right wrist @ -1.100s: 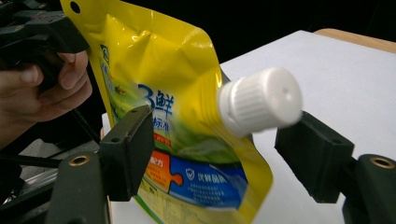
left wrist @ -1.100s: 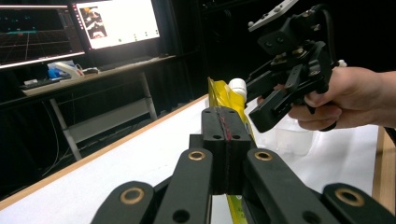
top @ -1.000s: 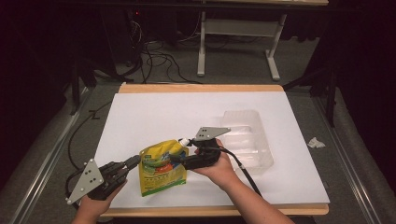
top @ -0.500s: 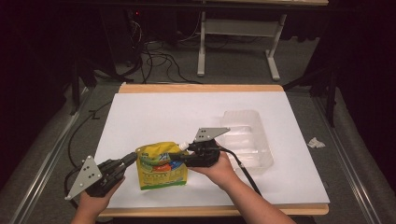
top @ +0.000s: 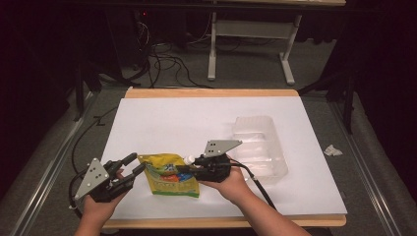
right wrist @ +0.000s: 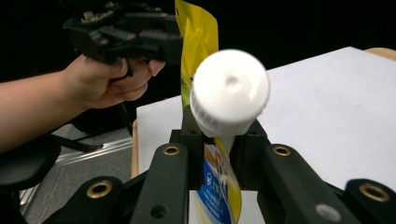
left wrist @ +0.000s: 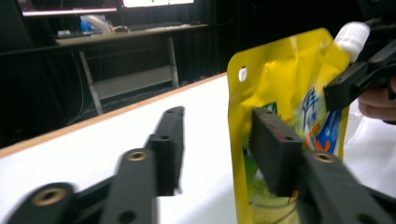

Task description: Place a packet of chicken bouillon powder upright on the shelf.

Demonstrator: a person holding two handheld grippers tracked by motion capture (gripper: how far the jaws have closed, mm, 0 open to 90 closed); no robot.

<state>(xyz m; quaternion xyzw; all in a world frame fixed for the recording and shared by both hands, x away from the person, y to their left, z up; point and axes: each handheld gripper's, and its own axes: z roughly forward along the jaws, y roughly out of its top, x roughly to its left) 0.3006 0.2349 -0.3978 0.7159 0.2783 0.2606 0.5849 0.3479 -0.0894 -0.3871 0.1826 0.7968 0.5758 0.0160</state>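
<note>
Your right tool (top: 189, 168) has just been closing and now clamps the neck of the yellow plastic spout pouch with a white screw cap (top: 169, 174), at the white bench's (top: 196, 123) six o'clock. Your left tool (top: 137, 163), at the pouch's nine o'clock, has just opened, jaws apart.

— How was the light?
— The white table (top: 206, 123) was brightly lit from above, while the far room stayed dark.
— Any blur?
— The near white cap (right wrist: 229, 93) and the black pads (left wrist: 170, 149) were soft and smeared.
</note>
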